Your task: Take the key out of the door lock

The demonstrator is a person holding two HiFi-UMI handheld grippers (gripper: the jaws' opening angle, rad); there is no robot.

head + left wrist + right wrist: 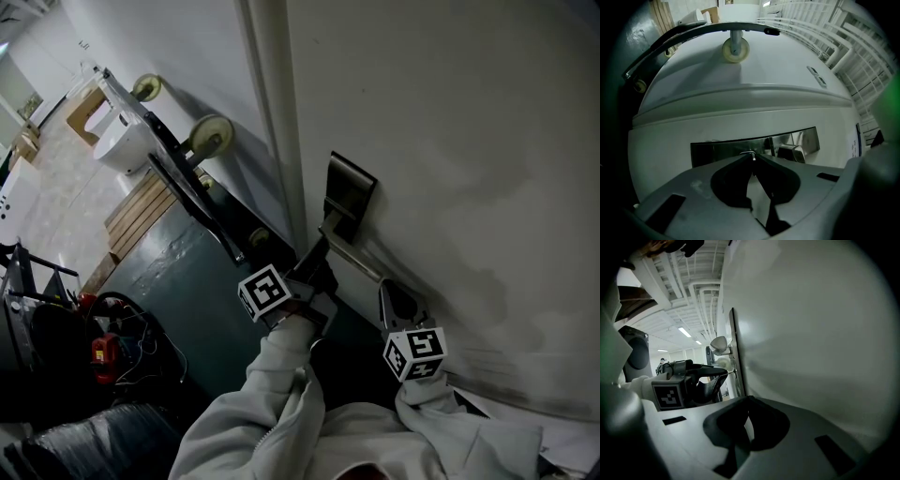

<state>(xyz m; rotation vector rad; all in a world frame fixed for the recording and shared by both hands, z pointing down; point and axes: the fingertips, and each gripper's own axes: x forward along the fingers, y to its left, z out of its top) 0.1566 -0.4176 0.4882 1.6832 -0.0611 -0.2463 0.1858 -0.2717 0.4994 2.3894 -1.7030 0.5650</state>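
A steel lock plate point(349, 192) with a lever handle point(356, 255) is set in the white door point(450, 141). My left gripper point(314, 258) reaches to the plate just beside the handle. In the left gripper view its jaws meet at their tips on a small metal key point(751, 154) that sticks out of the plate point(722, 149). The right gripper view shows the same grip from the side, key point(731, 374) at the door edge below the handle point(719, 344). My right gripper point(392, 295) hovers close to the door face, jaws together with nothing in them point(747, 399).
Left of the door a black-framed trolley point(178, 178) with cream wheels point(211, 136) leans on the wall. A white fixture point(122, 141) and wooden slats point(141, 211) lie beyond it. A red tool point(103, 352) and cables sit on the dark green floor at lower left.
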